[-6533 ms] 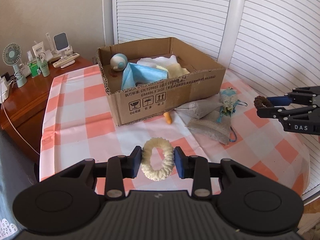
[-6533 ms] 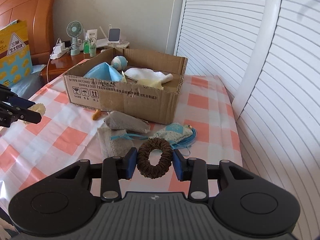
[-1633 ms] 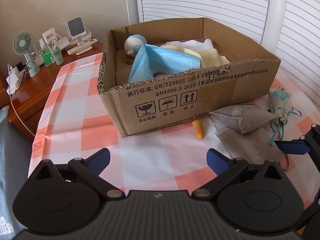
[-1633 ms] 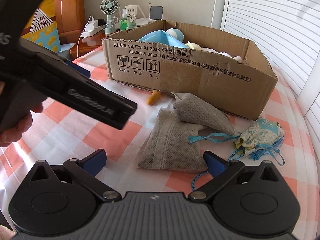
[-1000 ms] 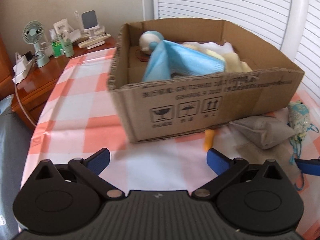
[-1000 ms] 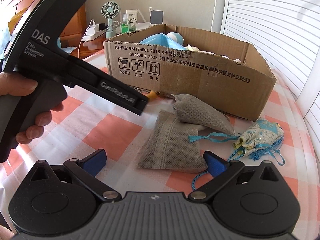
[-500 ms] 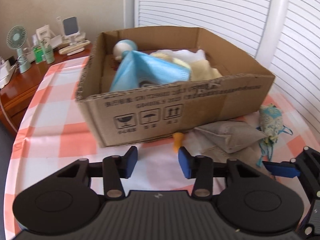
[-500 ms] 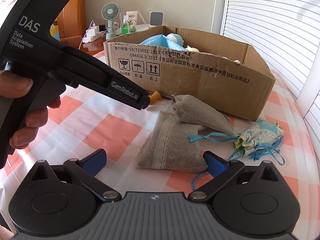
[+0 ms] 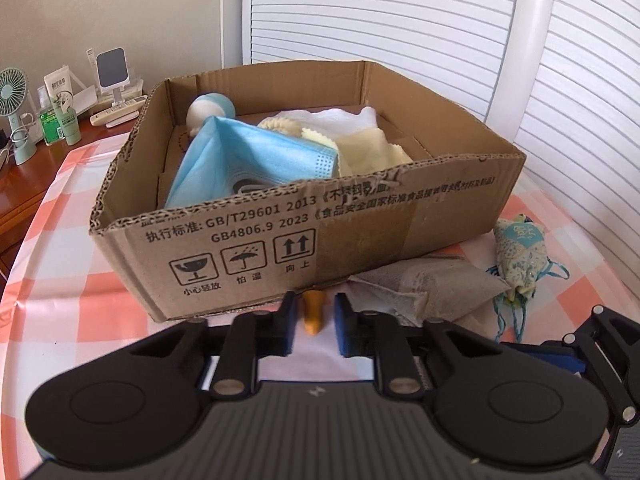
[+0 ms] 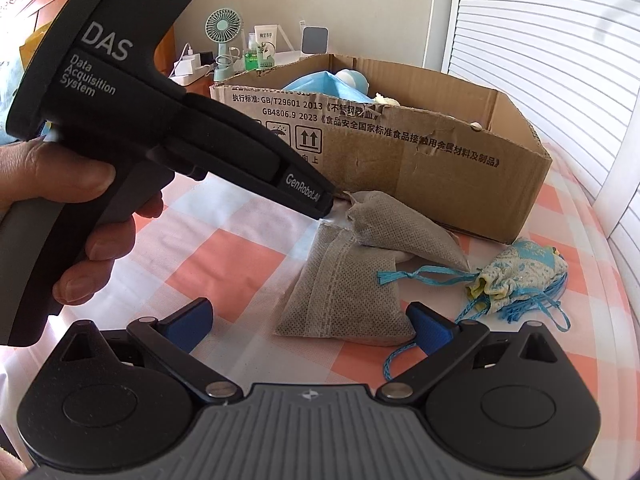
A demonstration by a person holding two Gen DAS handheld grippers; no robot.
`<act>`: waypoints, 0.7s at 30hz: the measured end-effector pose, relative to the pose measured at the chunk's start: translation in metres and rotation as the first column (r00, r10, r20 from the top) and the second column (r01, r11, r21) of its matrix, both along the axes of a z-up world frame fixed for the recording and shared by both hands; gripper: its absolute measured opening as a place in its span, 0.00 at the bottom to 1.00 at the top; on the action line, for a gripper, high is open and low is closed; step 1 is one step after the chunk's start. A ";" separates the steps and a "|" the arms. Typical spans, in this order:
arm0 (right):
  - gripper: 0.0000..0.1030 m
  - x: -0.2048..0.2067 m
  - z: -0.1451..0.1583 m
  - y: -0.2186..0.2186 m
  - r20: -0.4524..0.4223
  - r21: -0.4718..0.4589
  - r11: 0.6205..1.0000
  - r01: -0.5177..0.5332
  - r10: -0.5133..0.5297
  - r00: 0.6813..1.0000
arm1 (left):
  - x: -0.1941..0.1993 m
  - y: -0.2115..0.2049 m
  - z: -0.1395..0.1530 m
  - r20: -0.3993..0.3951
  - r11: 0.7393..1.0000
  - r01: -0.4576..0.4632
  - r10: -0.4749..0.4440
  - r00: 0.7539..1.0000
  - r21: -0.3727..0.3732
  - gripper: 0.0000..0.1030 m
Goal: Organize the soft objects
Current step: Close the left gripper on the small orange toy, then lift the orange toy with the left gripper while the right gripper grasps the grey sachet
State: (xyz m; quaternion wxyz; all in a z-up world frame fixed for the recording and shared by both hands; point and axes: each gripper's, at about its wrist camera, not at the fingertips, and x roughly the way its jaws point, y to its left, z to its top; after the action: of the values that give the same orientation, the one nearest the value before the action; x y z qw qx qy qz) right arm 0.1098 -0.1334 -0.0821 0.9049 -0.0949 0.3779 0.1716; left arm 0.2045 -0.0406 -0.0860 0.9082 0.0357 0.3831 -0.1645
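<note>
A small orange soft piece point(image 9: 313, 313) lies on the checked cloth against the front of the cardboard box point(image 9: 400, 220). My left gripper point(image 9: 314, 322) has its blue pads close on both sides of the piece, with small gaps showing; whether they touch it is unclear. In the right wrist view the left gripper's tip point(image 10: 320, 200) hides the orange piece. My right gripper point(image 10: 310, 326) is wide open and empty, just in front of two grey pouches point(image 10: 344, 288). A blue patterned drawstring pouch point(image 10: 524, 272) lies to their right. The box holds a blue face mask point(image 9: 256, 160), cloths and a small ball.
The box point(image 10: 420, 152) stands on a round table with a pink and white checked cloth point(image 9: 60, 240). A wooden side table at the back left carries a small fan point(image 9: 12, 92), bottles and a phone stand. White louvred shutters point(image 9: 400, 20) stand behind.
Both grippers held scrunchies 6.5 s ago and now hold none. The left gripper moved in to the orange piece and narrowed its jaws around it. The right gripper stayed wide open by the grey pouches.
</note>
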 end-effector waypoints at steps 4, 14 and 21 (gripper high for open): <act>1.00 0.000 0.000 0.000 0.001 0.000 1.000 0.000 0.000 1.000 | -0.003 0.000 0.000 0.002 1.000 0.019 -0.019 1.000 -0.003 0.08; 1.00 0.009 0.001 0.002 -0.006 -0.008 1.000 -0.012 0.012 1.000 | -0.015 0.025 0.004 -0.007 1.000 -0.016 0.016 1.000 0.011 0.07; 0.81 0.019 0.006 0.005 0.032 -0.049 0.999 0.000 0.001 0.999 | -0.018 0.043 0.004 -0.020 0.999 -0.040 0.040 0.999 0.019 0.08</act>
State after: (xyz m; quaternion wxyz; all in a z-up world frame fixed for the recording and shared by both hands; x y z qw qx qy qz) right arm 0.1285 -0.1286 -0.0757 0.9081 -0.1198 0.3674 0.1610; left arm 0.1861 0.0023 -0.0823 0.9071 0.0348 0.3943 -0.1430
